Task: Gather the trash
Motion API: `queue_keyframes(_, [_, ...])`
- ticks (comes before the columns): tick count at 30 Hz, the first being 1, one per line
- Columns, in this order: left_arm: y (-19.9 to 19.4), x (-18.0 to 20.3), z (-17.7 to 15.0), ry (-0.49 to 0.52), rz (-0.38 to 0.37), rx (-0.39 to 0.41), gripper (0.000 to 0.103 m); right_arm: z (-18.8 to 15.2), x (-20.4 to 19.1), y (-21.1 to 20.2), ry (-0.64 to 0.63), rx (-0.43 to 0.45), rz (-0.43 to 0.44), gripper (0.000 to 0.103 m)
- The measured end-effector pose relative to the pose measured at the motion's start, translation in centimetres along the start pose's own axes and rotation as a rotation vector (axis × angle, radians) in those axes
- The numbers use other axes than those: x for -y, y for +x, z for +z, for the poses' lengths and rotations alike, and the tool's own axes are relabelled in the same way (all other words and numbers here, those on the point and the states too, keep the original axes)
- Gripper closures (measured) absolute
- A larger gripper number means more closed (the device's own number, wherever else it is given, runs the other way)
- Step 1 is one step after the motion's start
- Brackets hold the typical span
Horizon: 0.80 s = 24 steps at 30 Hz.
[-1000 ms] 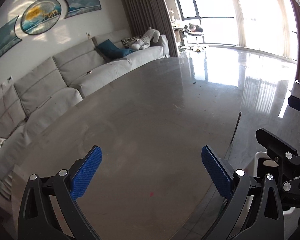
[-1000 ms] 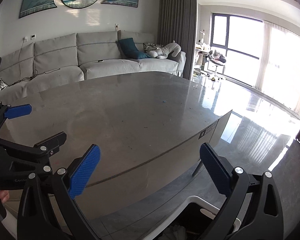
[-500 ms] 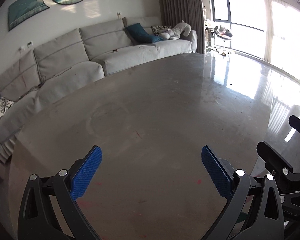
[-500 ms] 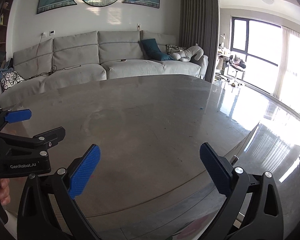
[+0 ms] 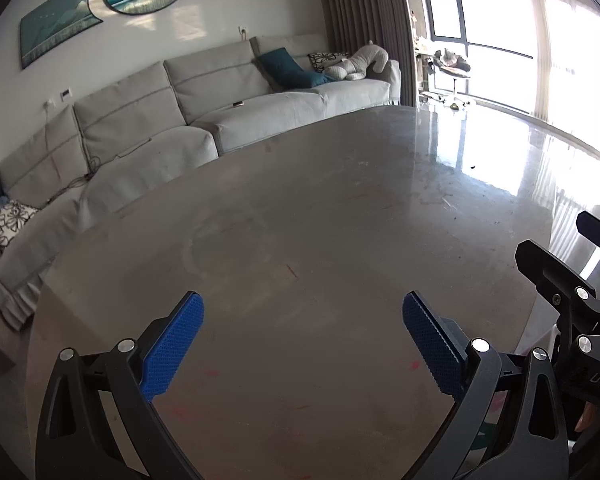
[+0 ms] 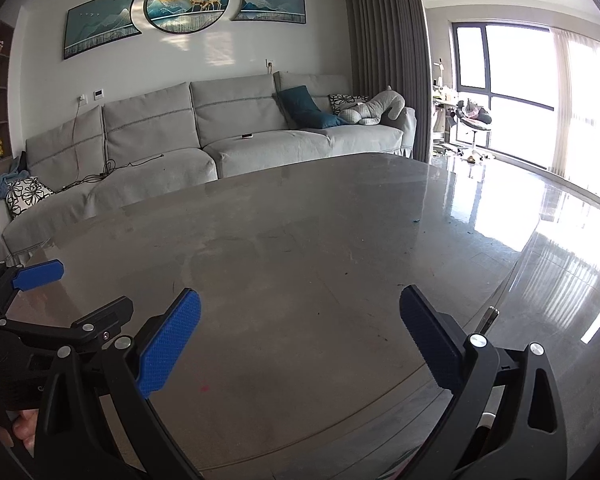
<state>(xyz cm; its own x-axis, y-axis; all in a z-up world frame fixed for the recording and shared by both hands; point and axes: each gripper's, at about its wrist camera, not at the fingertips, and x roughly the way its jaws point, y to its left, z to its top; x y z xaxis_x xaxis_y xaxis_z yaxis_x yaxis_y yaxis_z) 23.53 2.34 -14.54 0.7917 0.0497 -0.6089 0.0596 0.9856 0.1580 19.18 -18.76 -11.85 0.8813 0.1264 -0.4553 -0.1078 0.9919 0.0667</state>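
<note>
Left wrist view: left gripper (image 5: 302, 338) gapes, empty, now swung over grey stone tabletop (image 5: 320, 220); right gripper (image 6: 300, 338) likewise spread. No trash visible at frame centre; collection looks finished.

Looked like a home living room: grey sectional sofa (image 6: 220, 136) with cushions across mid-frame, framed artwork (image 6: 186, 2) upper centre, curtains (image 6: 384, 52) and big windows at right.
</note>
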Motion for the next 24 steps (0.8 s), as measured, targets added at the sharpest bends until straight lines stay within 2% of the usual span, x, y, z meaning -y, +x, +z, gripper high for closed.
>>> queue_keyframes(12, [0.3,0.1,-0.4,-0.006,-0.007,0.0,0.005,-0.5,-1.5,0.5,-0.042,-0.005,-0.027,0.004])
queue_keyframes(24, [0.4,0.7,-0.6,0.022,0.019,0.002,0.005,-0.6,-1.0,0.5,-0.019,0.001,-0.021,0.004])
